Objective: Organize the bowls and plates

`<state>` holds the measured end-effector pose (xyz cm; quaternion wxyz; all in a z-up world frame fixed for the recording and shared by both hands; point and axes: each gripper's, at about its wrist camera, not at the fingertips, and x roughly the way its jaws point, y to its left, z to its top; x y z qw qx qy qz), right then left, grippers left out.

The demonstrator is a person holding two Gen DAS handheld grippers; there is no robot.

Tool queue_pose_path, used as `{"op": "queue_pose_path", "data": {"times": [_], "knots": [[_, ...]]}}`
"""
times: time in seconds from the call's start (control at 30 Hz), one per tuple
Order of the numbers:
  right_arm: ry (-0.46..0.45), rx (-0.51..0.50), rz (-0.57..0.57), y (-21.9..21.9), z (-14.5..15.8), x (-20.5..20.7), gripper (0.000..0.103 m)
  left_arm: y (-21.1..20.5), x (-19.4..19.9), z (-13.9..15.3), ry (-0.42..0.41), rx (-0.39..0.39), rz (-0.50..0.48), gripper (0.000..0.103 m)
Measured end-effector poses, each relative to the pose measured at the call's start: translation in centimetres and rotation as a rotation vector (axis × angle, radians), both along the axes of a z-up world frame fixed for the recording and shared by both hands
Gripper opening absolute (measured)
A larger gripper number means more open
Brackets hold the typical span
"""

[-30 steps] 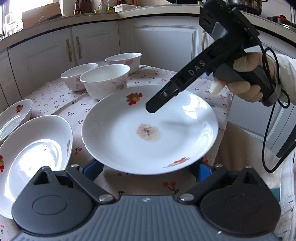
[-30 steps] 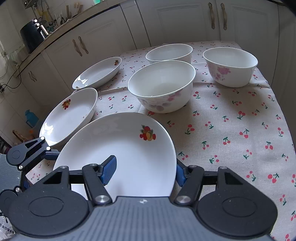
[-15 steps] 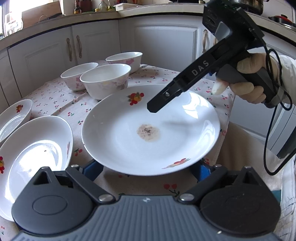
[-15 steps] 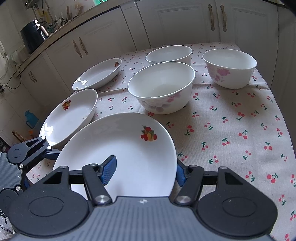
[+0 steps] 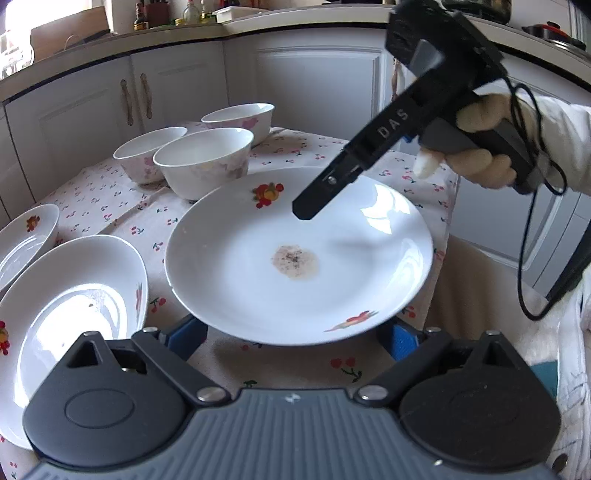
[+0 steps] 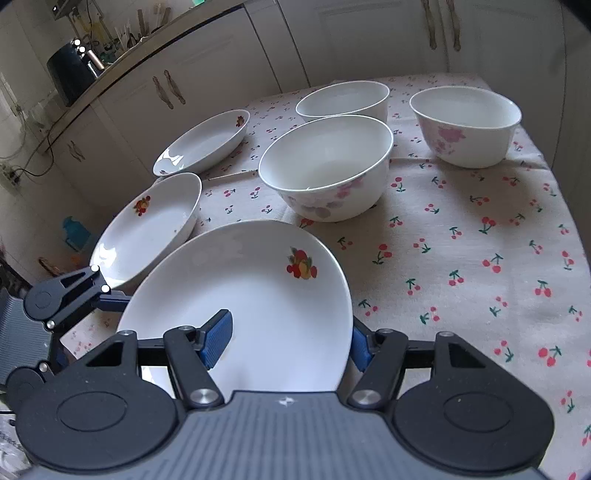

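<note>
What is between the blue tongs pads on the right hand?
The big plate: its edge sits between the right tongs, one blue pad above the rim, the other beneath. The right wrist view shows it.

A cherry-print tablecloth [image 6: 461, 236] covers the tabletop, filling the right half of the right wrist view. White cabinet doors [image 6: 207, 88] with curved handles run across the top of both views. On the counter at the upper left of the right wrist view stands a dark round appliance [image 6: 72, 72]. Bottles [image 5: 192, 7] line the counter along the top edge of the left wrist view.
</note>
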<state>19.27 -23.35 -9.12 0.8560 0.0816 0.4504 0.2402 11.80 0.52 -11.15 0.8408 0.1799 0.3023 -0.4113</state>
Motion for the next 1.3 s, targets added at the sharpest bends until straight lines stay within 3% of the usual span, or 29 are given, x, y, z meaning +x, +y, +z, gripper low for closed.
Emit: {"op": "queue_pose_path", "data": {"times": [0.43,0.83,1.3], "knots": [[0.046,0.040,0.054,-0.3,0.1,2.1,0.070,0.2,0.7,-0.1,0.030,-0.027,-0.031,0.097],[0.002,-0.011,0.071,0.3,1.4,1.5,0.070,0.2,0.4,0.5,0.017,-0.023,-0.025,0.097],[-0.050,-0.037,0.149,4.3,4.3,2.1,0.070,3.6,-0.5,3.6,0.010,-0.048,0.065,0.097]]}}
